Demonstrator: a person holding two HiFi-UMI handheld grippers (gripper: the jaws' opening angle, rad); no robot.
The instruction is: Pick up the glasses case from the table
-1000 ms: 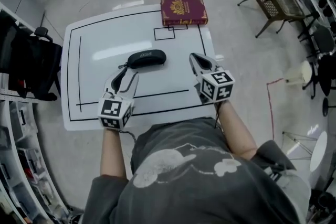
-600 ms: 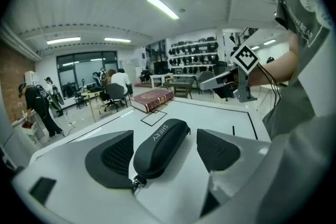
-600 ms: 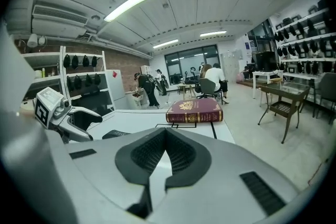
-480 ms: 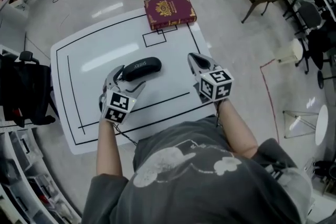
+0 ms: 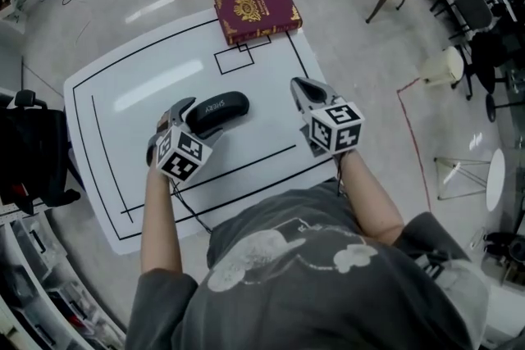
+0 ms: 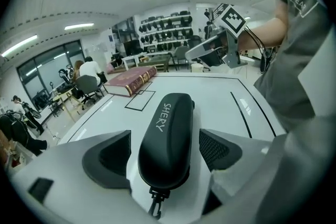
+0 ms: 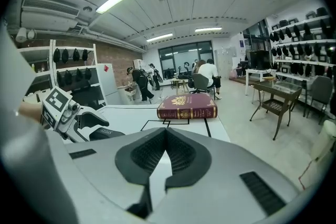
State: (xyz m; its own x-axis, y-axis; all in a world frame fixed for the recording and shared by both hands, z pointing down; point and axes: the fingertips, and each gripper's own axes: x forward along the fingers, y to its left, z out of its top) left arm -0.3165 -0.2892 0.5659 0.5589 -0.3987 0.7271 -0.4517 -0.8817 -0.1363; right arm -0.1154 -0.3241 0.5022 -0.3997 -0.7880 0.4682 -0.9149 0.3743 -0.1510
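The glasses case (image 6: 167, 139) is being straddled on the white table (image 5: 123, 86) by the left gripper (image 5: 182, 120), whose jaws are being kept spread on either side of its near end. The right gripper (image 5: 305, 94) is being held clenched and empty over the table's right part, well apart from the case.

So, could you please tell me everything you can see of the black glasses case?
The black oblong glasses case looks like a matte hard shell with rounded ends and pale lettering, SHERY, on top. It is shut, with a small black tab at its near end. It lies flat on the white table. The left hand-held gripper straddles that end, jaws apart, a slim gap on each side.
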